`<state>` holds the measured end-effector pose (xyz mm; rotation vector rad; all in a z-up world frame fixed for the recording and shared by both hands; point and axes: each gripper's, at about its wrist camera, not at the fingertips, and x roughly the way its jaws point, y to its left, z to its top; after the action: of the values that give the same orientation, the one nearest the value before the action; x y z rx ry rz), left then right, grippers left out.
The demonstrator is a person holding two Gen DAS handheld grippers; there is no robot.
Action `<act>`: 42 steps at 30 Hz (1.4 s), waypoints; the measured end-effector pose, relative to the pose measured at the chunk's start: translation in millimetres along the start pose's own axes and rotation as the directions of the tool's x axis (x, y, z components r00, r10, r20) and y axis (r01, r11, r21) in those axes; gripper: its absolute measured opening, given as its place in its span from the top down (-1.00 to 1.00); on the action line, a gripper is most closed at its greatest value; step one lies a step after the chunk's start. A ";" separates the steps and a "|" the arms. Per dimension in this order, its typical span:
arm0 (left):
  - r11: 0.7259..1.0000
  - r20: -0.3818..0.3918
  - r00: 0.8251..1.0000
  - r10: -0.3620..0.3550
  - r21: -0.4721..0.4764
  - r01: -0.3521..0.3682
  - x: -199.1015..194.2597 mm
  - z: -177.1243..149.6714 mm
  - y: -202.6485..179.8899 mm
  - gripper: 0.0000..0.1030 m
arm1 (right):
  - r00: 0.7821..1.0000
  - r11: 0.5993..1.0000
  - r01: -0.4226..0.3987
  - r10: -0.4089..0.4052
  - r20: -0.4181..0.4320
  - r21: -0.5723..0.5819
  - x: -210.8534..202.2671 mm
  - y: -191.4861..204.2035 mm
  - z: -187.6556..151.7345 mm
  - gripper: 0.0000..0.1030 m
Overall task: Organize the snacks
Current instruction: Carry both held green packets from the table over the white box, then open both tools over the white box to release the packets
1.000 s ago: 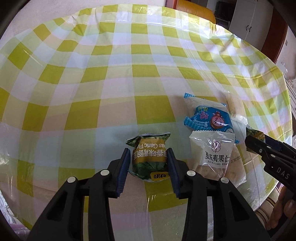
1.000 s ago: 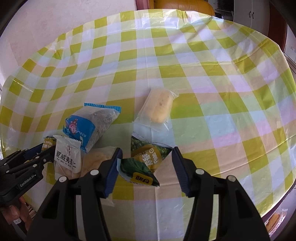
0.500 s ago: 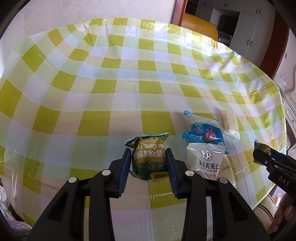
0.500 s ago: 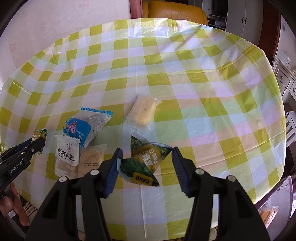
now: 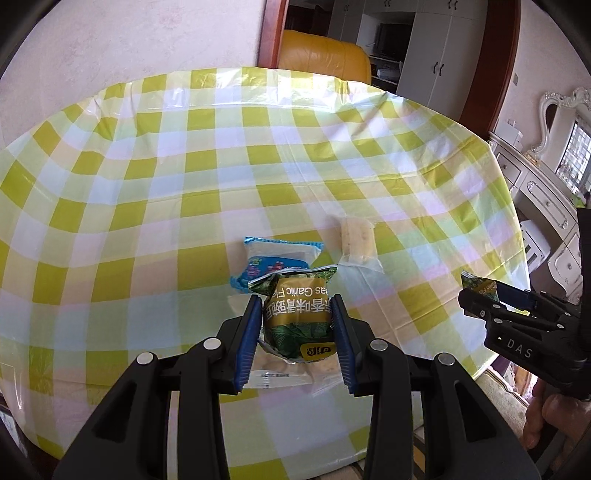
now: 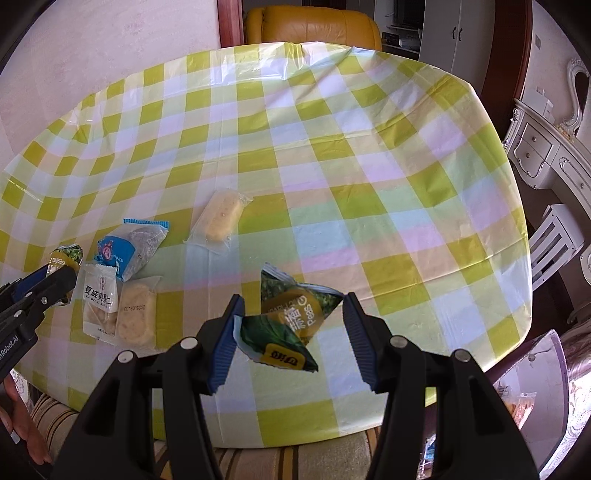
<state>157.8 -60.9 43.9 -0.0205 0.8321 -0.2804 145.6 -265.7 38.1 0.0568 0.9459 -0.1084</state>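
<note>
Green-and-gold foil is what catches the eye first: the left gripper [image 5: 297,334] has a small garlic pea packet [image 5: 298,318] clamped squarely between its blue ribbed pads, which press on both sides of the pack, and it is carried clear above the table [image 5: 147,192]. Across from it, the right gripper [image 6: 290,334] carries a second pea packet [image 6: 291,319] of the same kind, this one sitting crooked, its left end tucked against the left pad and a far corner reaching the right one, so the jaws stand noticeably wider than on the other side but still hold the pack off the cloth. A yellow, white and pale checked plastic tablecloth [image 6: 332,147] covers the round table, creased in places and shining under the daylight. Four other snacks lie on it near the front edge: a blue-and-white packet [image 6: 127,251] with a cartoon print, a white packet [image 6: 99,301] with dark Chinese lettering that touches the blue one's lower corner, a clear-wrapped pale biscuit [image 6: 136,314] lying right beside the white packet, and a little apart toward the middle of the table a clear-wrapped yellowish cake [image 6: 221,216]. Fingers of a hand [image 5: 546,424] show beneath the right gripper's handle in the left view. Beyond the far rim stands a mustard leather chair [image 6: 314,22], and off to the right a white carved cabinet [image 6: 546,151]
</note>
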 end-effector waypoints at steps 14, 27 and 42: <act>0.935 -0.106 0.975 -0.193 0.281 0.216 7.1 -13.4 -145.3 0.28 | 0.990 0.981 0.137 -0.132 -0.050 0.138 -14.8 -104.4 -28.3 -0.07; 0.800 -0.244 0.927 -0.284 0.473 0.370 19.0 -37.4 -259.1 0.28 | 0.965 0.929 0.252 -0.220 -0.141 0.272 -14.2 -197.6 -71.2 -0.07; 0.703 -0.368 0.885 -0.285 0.548 0.454 43.5 -61.2 -329.5 0.28 | 0.936 0.864 0.330 -0.247 -0.249 0.382 5.6 -267.1 -117.2 -0.07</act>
<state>62.5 -383.6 12.9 0.4894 0.9573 -0.9622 23.0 -520.1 -35.1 0.3281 1.1072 -0.5977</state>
